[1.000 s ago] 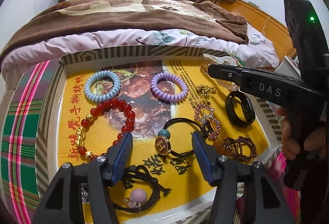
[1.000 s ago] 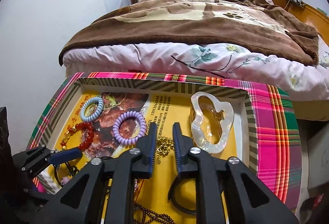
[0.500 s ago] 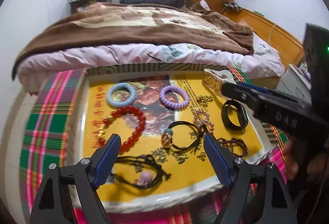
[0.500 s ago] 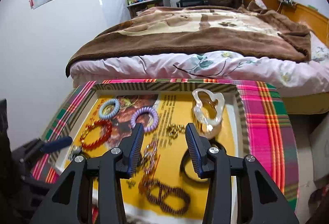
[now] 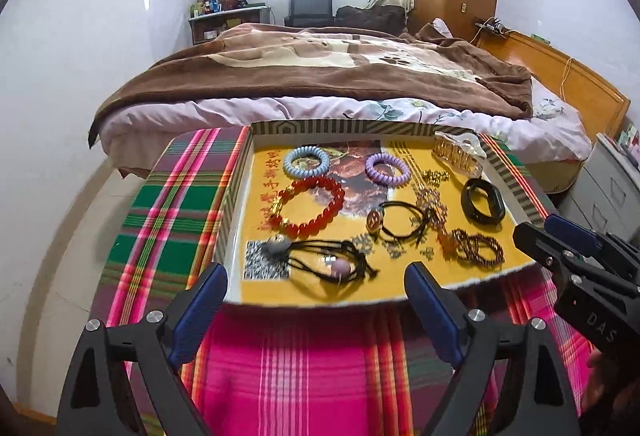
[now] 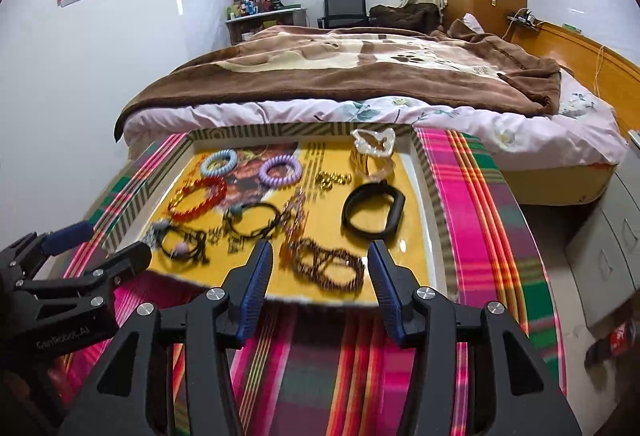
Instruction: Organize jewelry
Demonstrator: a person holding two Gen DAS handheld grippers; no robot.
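Left tool [image 5: 316,288] released, fingers wide apart, nothing between them, hovering over the plaid cloth [image 5: 304,364] just short of the tray [image 5: 236,192]. Right tool [image 6: 320,276] also released and empty, at the tray's near edge. Nearest in the tray: black cord with a pink bead [image 5: 340,267] at near left, dark bead bracelet [image 6: 328,264] at near right. Mid-tray: red bead bracelet [image 5: 308,208], black hair tie [image 5: 400,222], black bangle [image 5: 482,202]. Far side of the tray: blue coil tie [image 5: 306,161], purple coil tie [image 5: 387,168], clear hair claw [image 6: 373,141]. Beyond the tray, a bed [image 5: 320,76].
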